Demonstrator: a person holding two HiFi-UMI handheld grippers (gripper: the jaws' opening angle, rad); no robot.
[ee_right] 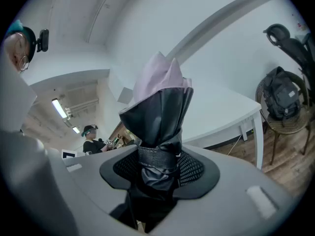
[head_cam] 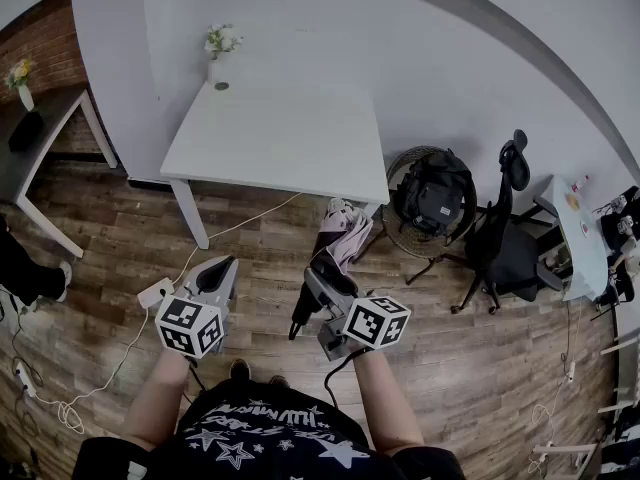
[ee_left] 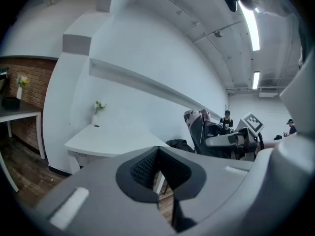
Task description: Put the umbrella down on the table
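Observation:
A folded umbrella [head_cam: 346, 232], pink and black with a strap round it, points toward the white table [head_cam: 280, 133] from above the wood floor. My right gripper [head_cam: 317, 290] is shut on it near the strap. In the right gripper view the umbrella [ee_right: 160, 100] stands up between the pads of the right gripper [ee_right: 158, 167], with the table [ee_right: 221, 112] behind it. My left gripper [head_cam: 222, 270] hovers to the left with nothing in it. In the left gripper view the left gripper [ee_left: 158, 167] has its pads together, and the umbrella [ee_left: 199, 126] shows to the right of the table [ee_left: 106, 140].
A vase of flowers [head_cam: 220, 50] stands at the table's far left corner. A backpack on a round chair [head_cam: 434, 198] and a black office chair [head_cam: 505, 243] stand to the table's right. A power strip with cables [head_cam: 154, 292] lies on the floor. A dark side table [head_cam: 35, 143] is at left.

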